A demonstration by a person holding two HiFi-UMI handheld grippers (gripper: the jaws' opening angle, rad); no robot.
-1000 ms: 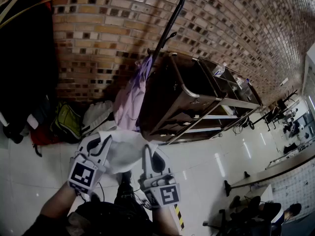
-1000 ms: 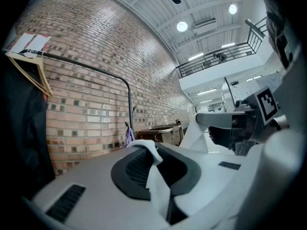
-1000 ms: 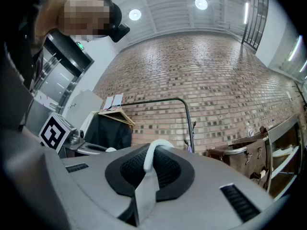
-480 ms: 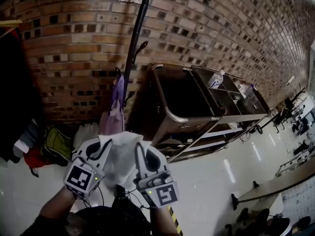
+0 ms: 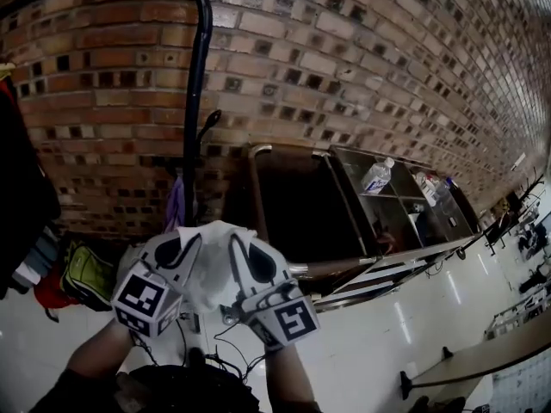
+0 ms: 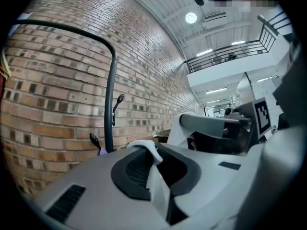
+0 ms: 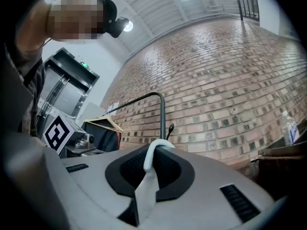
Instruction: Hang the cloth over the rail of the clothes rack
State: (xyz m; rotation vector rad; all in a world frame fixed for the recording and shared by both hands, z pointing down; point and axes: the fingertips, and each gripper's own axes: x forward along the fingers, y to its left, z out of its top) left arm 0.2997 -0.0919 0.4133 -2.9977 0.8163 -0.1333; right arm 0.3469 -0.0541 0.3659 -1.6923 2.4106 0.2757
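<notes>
A white cloth (image 5: 211, 265) hangs stretched between my two grippers, low in the head view. My left gripper (image 5: 185, 246) is shut on its left edge, and a fold of cloth (image 6: 152, 159) shows pinched between its jaws. My right gripper (image 5: 234, 249) is shut on the right edge, where a strip of cloth (image 7: 149, 169) pokes up from the jaws. The black rail of the clothes rack (image 5: 200, 67) curves overhead and runs down as a post just above and behind the cloth. The same rail (image 6: 111, 75) rises ahead in the left gripper view, and the rail (image 7: 160, 110) also stands beyond the right gripper.
A brick wall (image 5: 344, 67) backs the rack. A purple garment (image 5: 176, 206) hangs on the post. A dark metal cart (image 5: 310, 213) with a water bottle (image 5: 377, 177) stands to the right. Dark clothes (image 5: 21, 188) and a green bag (image 5: 84, 275) sit at left.
Both grippers have lifted the cloth toward the rack. The view has tilted up, so the rail's top bend now shows and the post stands closer above the cloth.
</notes>
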